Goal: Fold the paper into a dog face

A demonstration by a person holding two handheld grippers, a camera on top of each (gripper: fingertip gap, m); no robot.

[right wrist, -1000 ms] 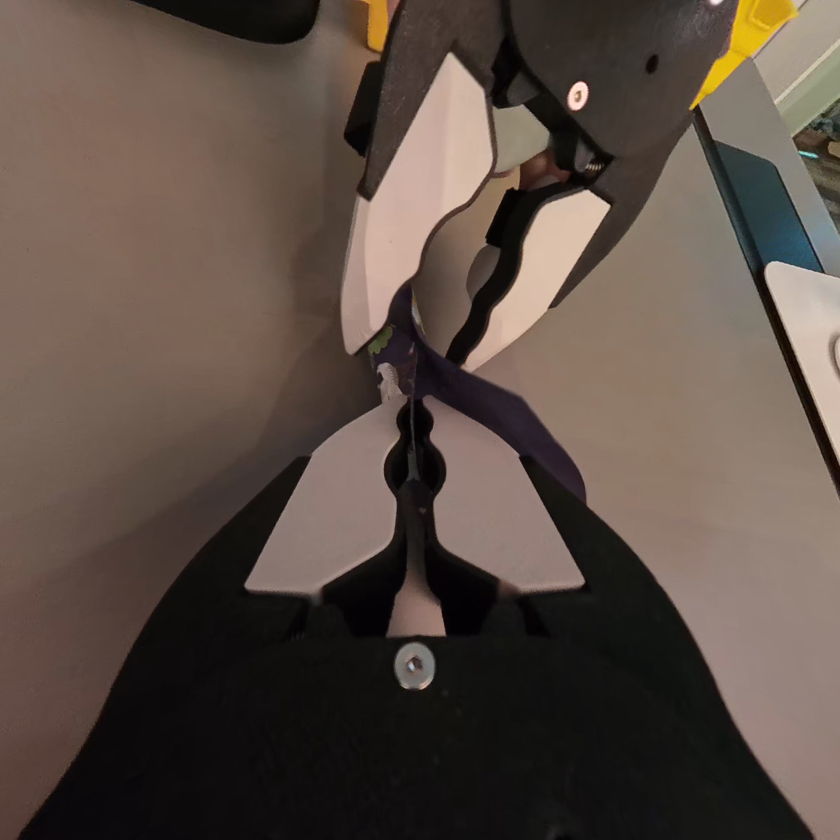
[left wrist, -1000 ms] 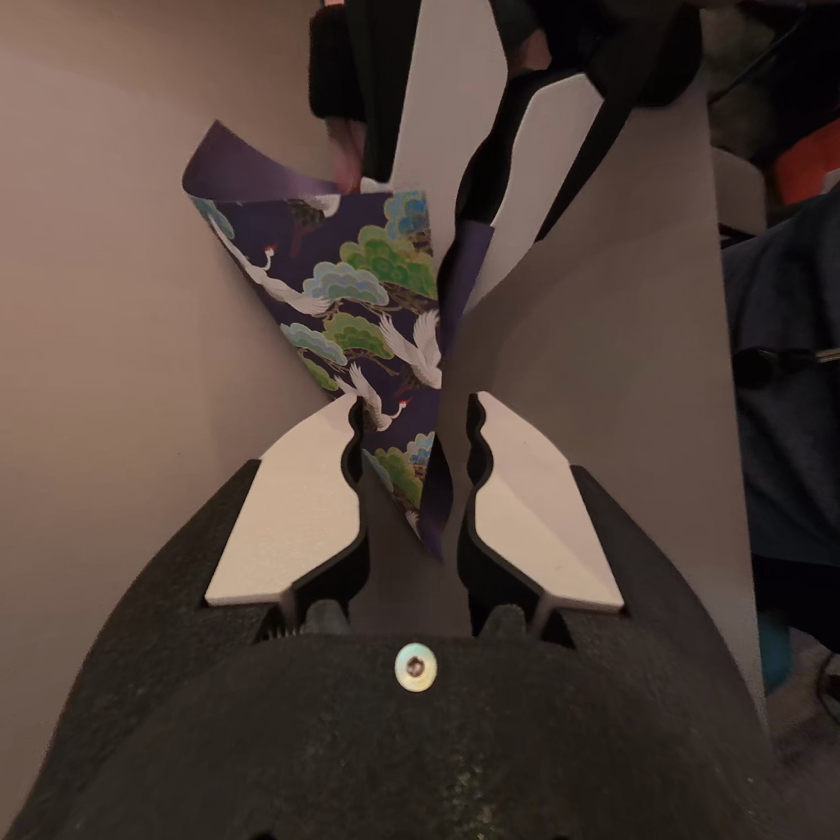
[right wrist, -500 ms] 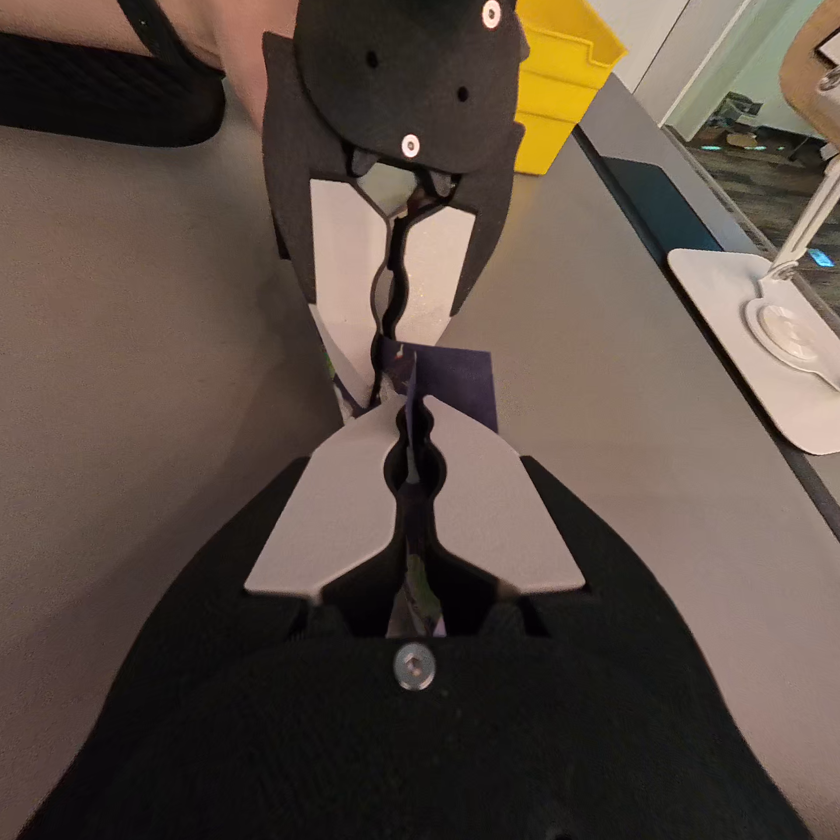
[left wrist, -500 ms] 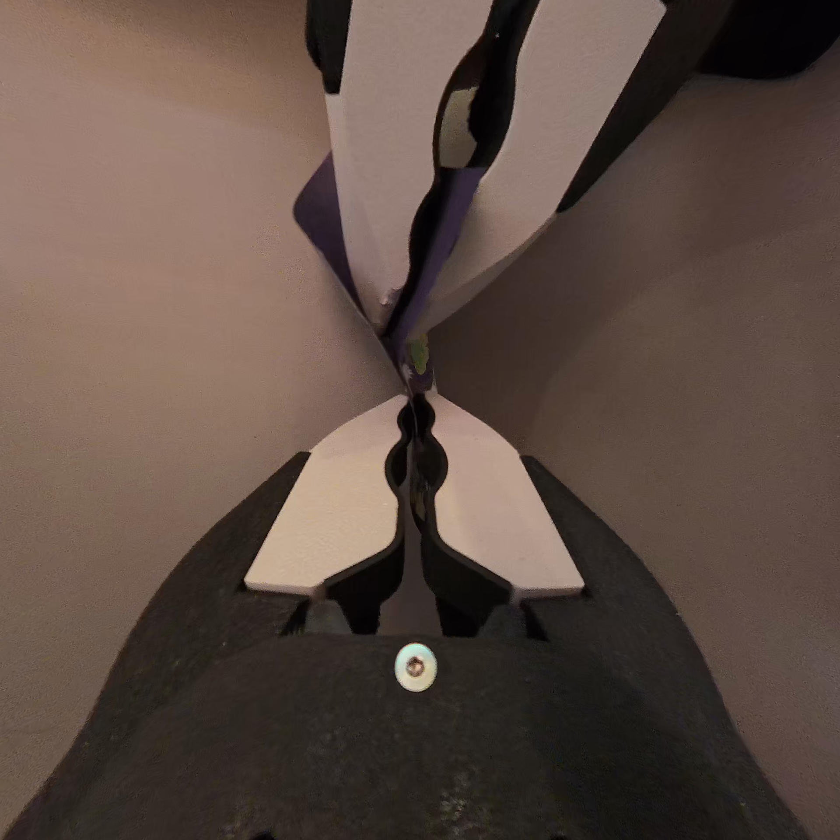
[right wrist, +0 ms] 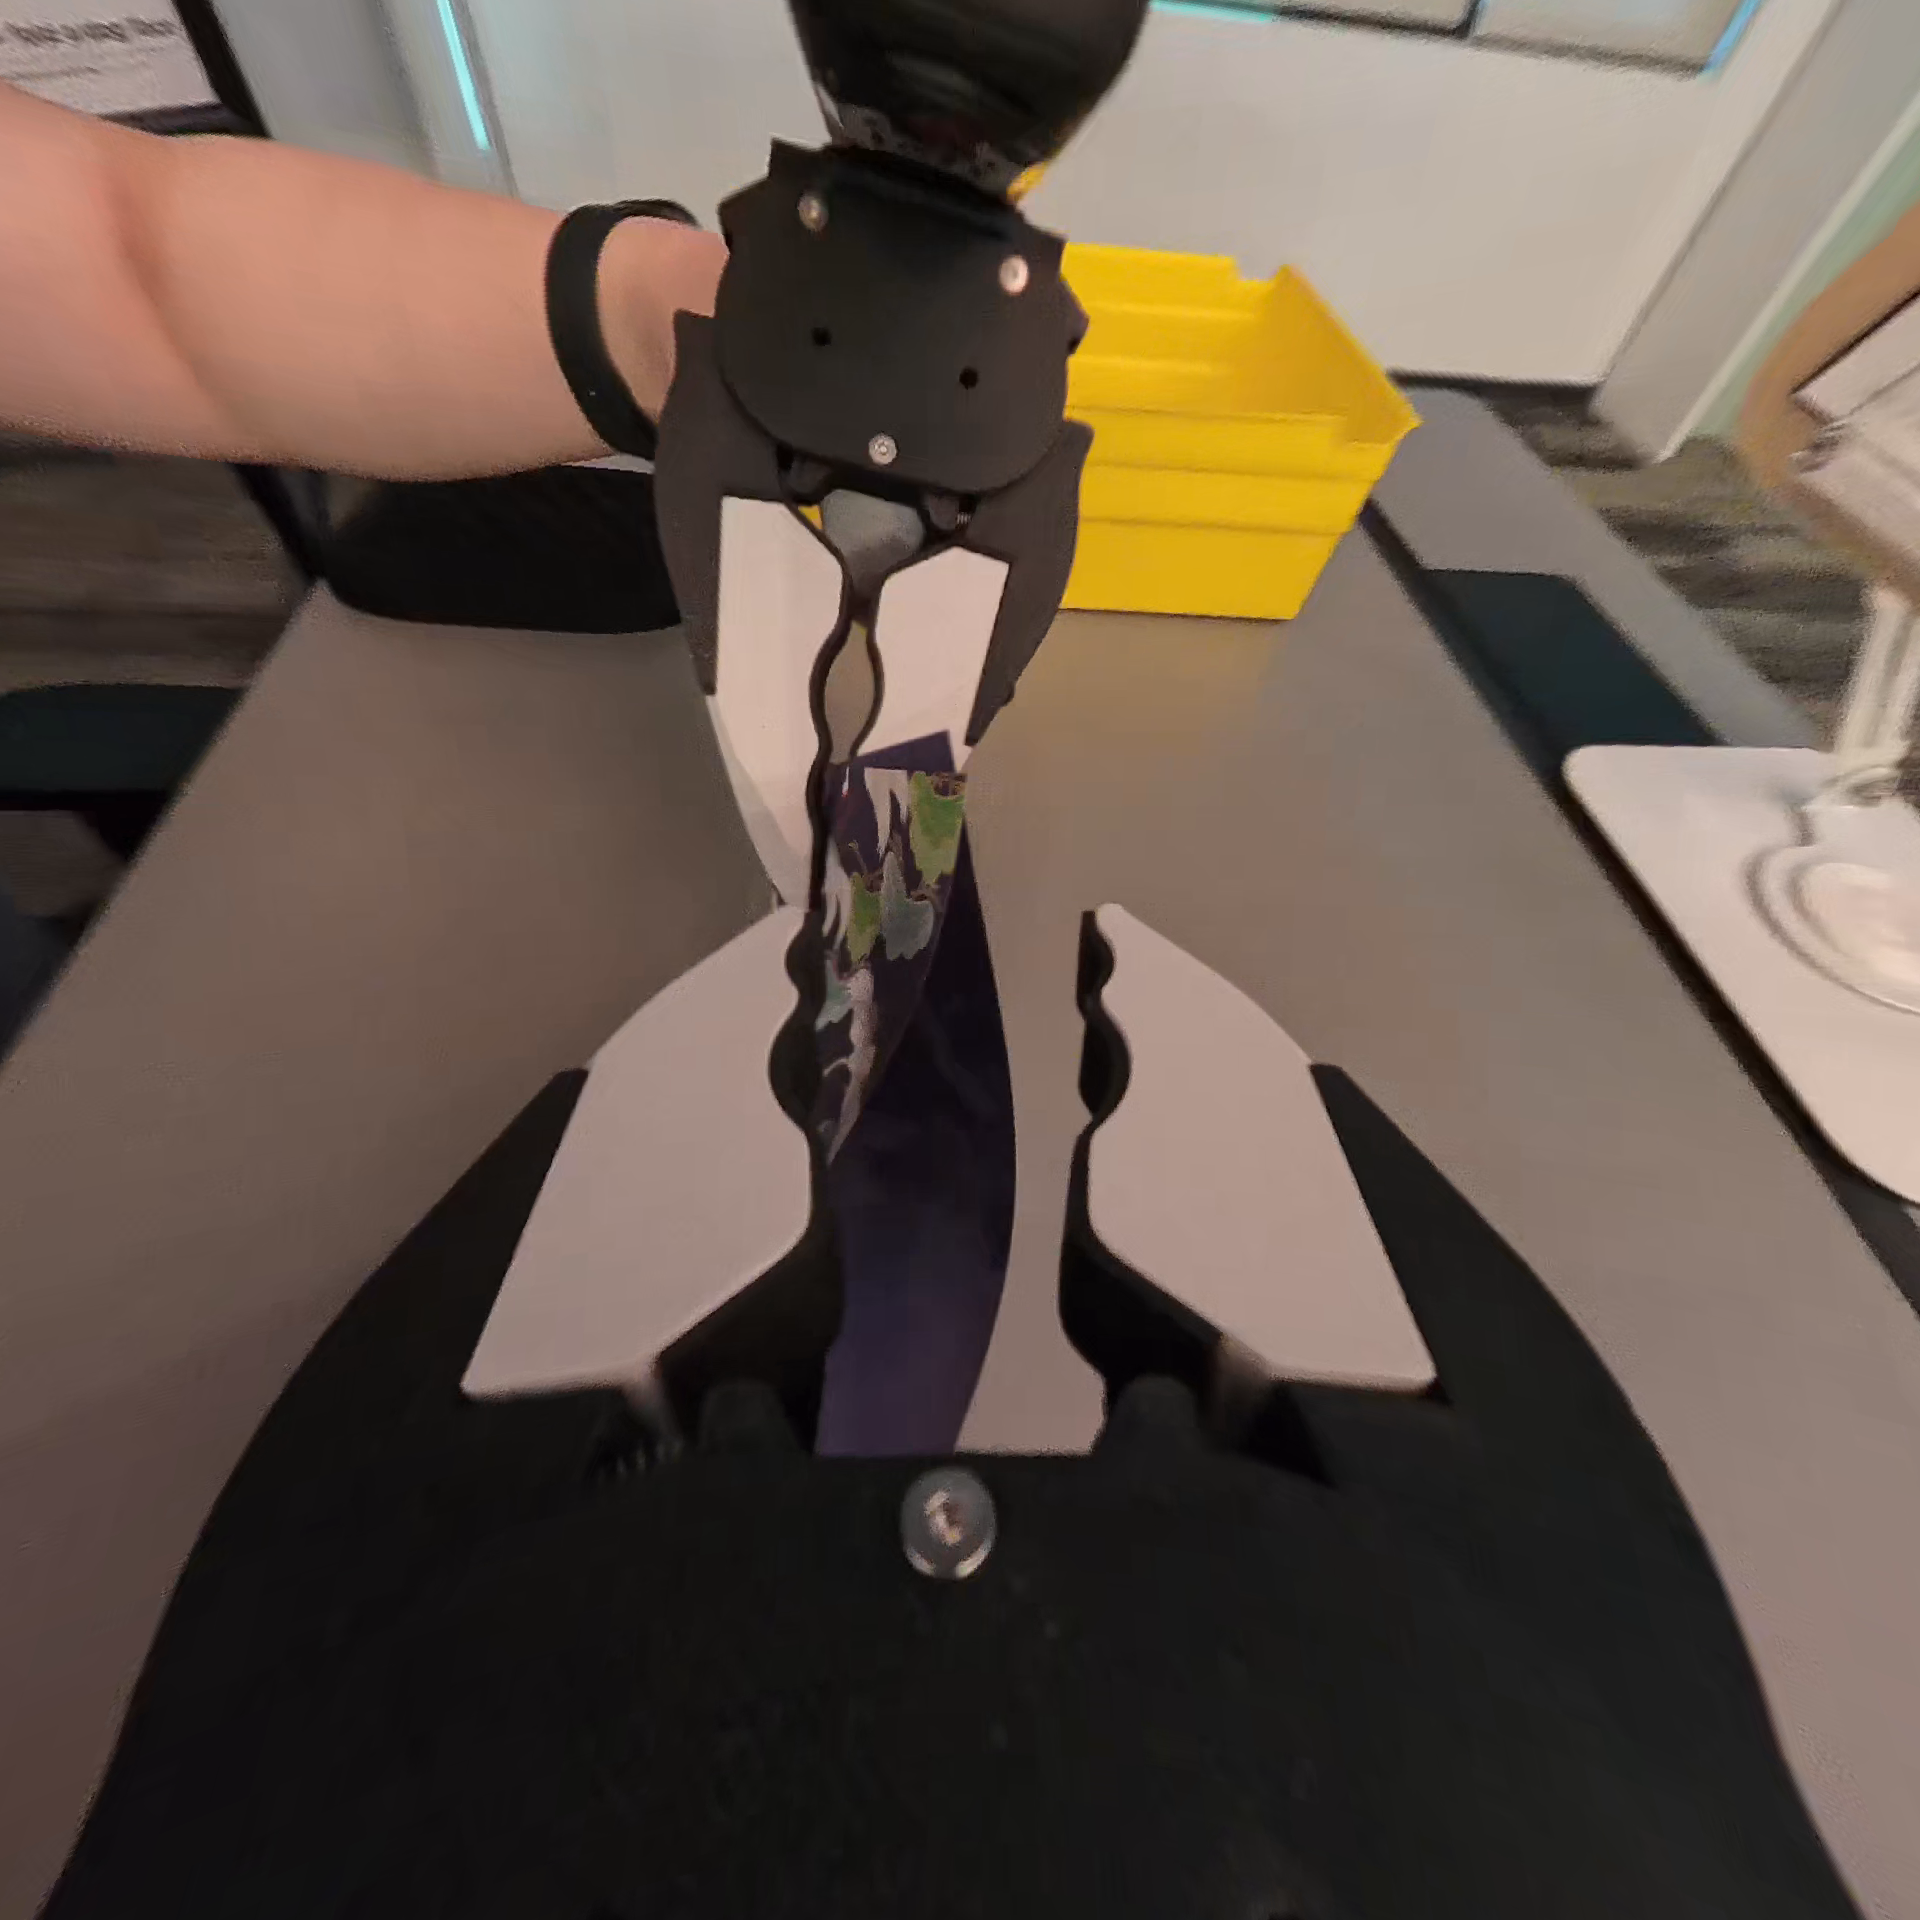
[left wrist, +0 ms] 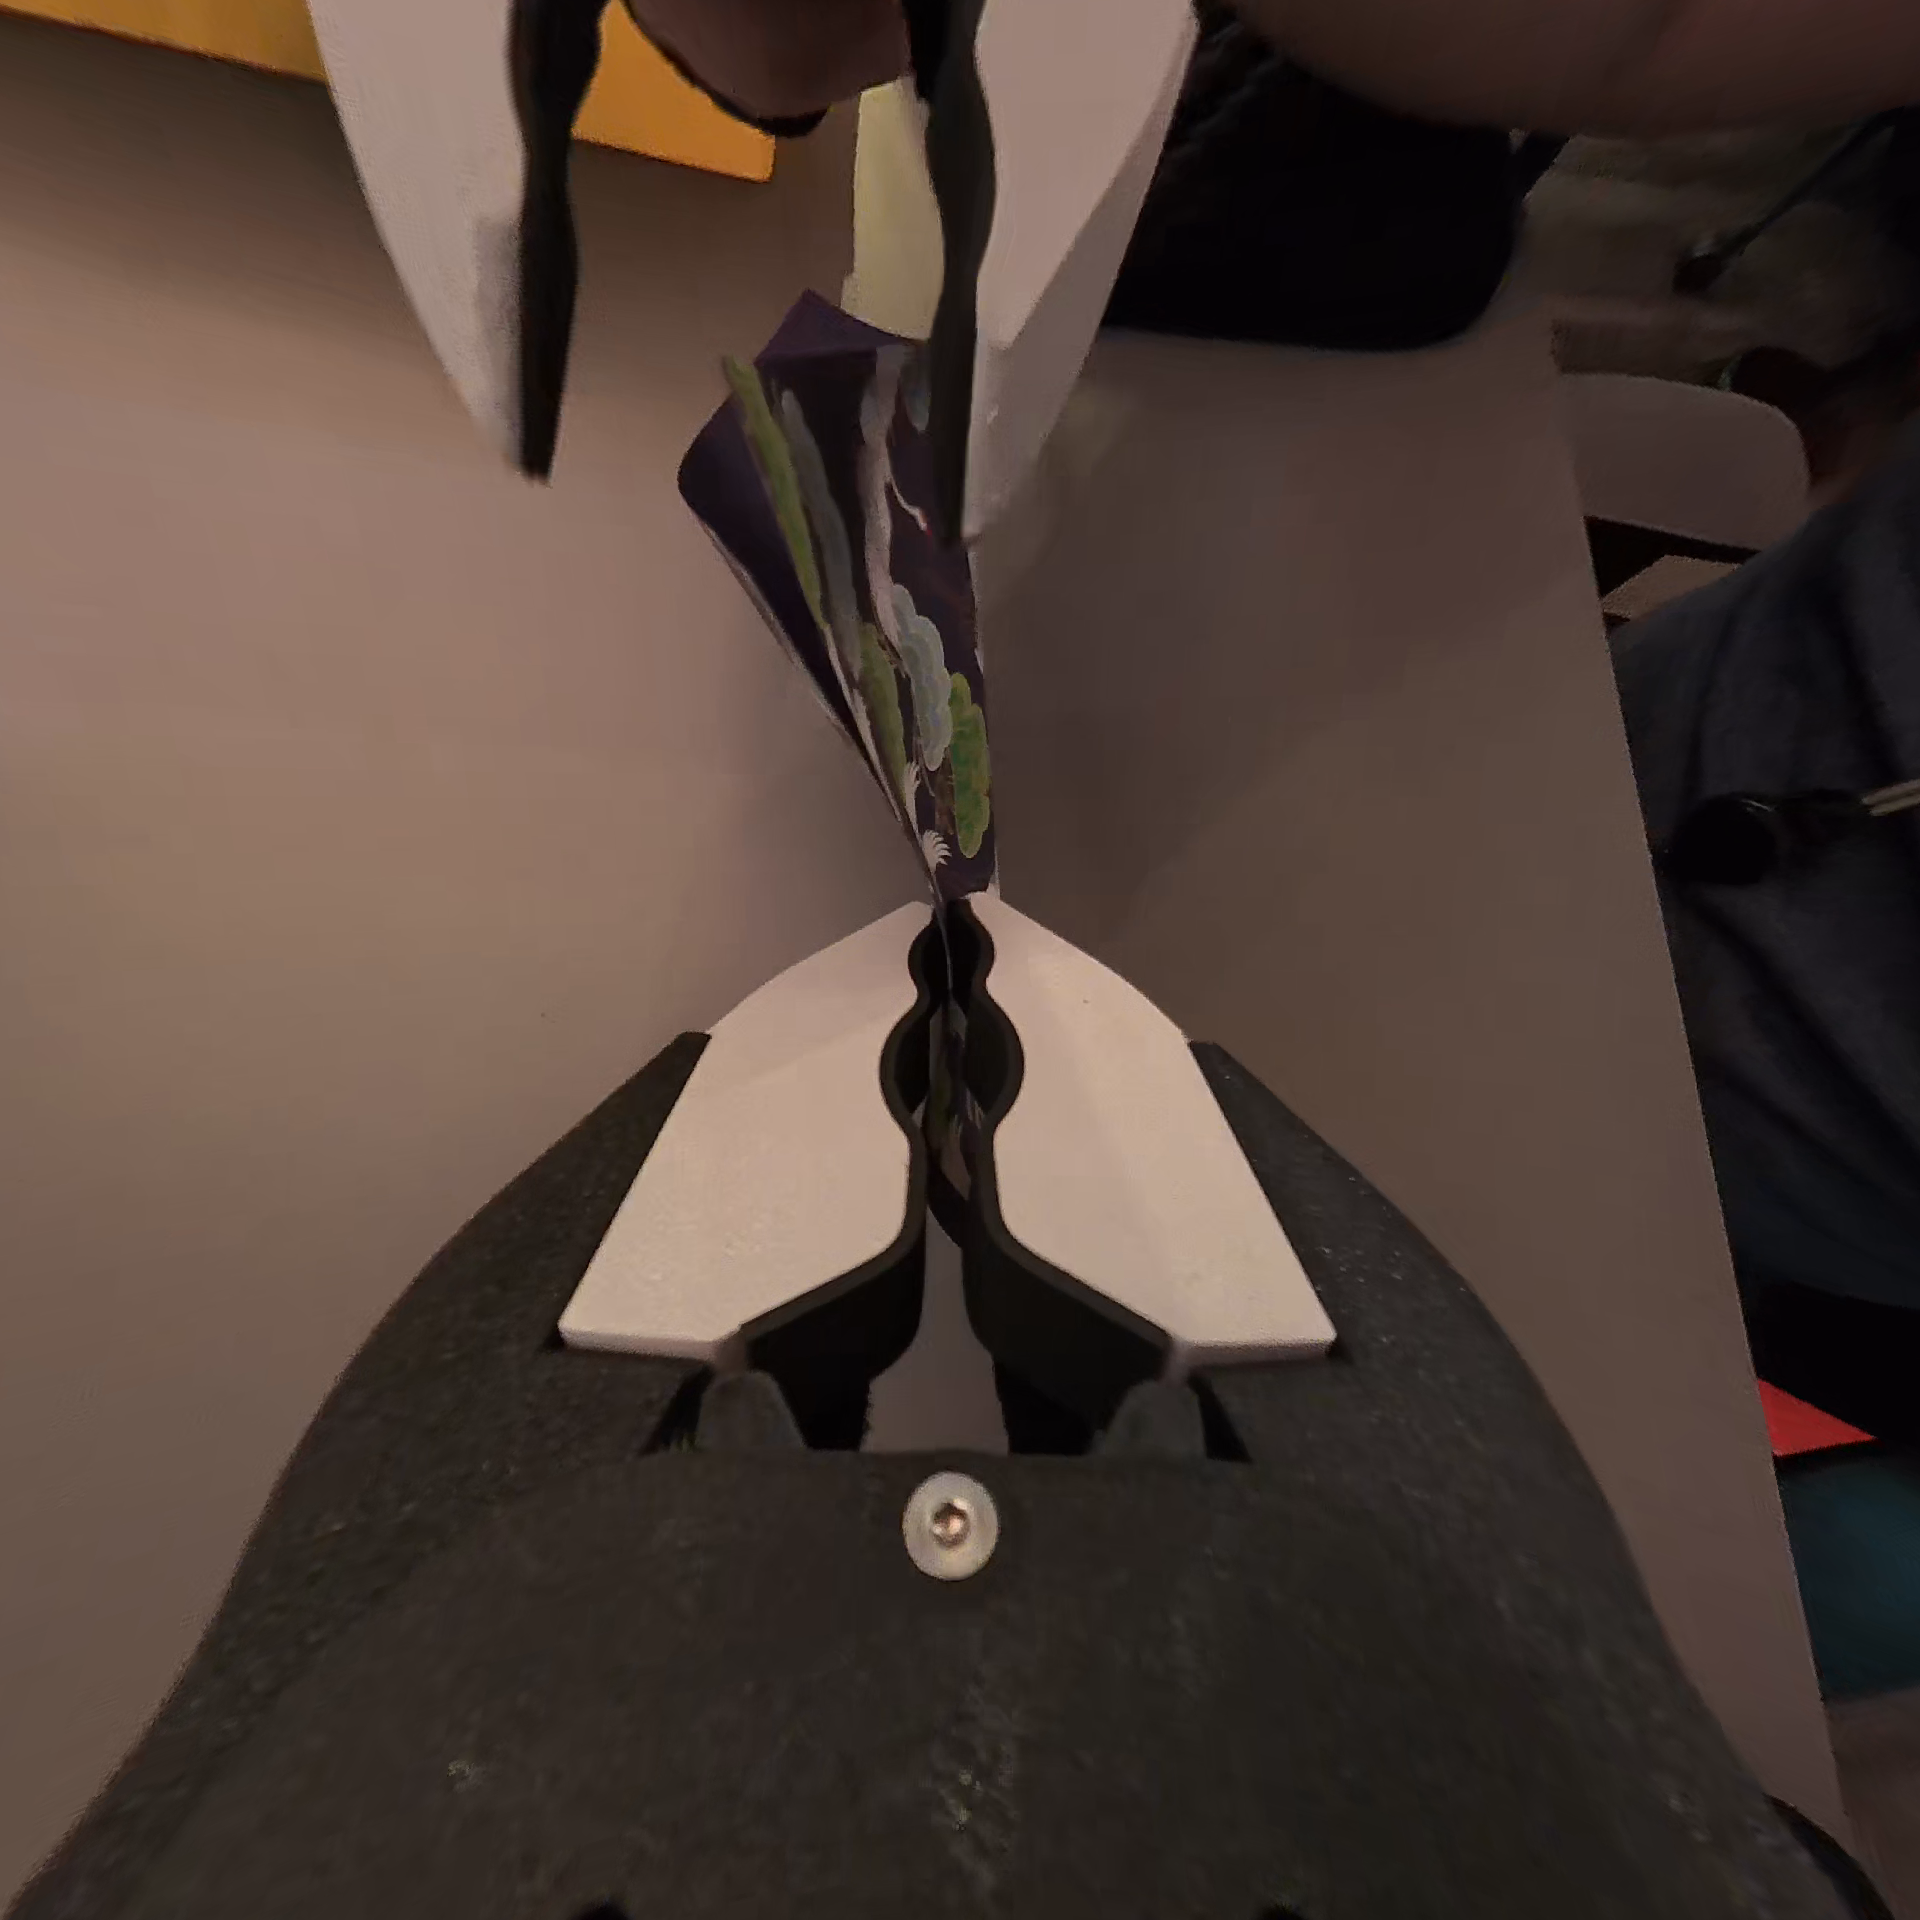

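Observation:
The paper (left wrist: 883, 644) is dark purple with green trees and white cranes, folded to a narrow point. My left gripper (left wrist: 954, 912) is shut on its pointed corner and holds it off the grey table (left wrist: 312, 727). My right gripper (left wrist: 748, 499) faces it from above, open, its fingers on either side of the paper's far end. In the right wrist view the paper (right wrist: 914, 1143) hangs between the spread fingers of my right gripper (right wrist: 951, 920); whether it touches the left finger I cannot tell. My left gripper (right wrist: 821, 831) pinches the paper's far end.
A yellow bin (right wrist: 1226, 436) stands at the table's far end behind the left gripper. A white stand base (right wrist: 1766, 935) lies at the right. A person's forearm (right wrist: 312, 332) reaches in from the left. A seated person in dark clothes (left wrist: 1766, 831) is beyond the table edge.
My left gripper shut on the paper's corner. My right gripper, shut on the paper until half a second ago, has opened and let go. The two grippers have drawn apart.

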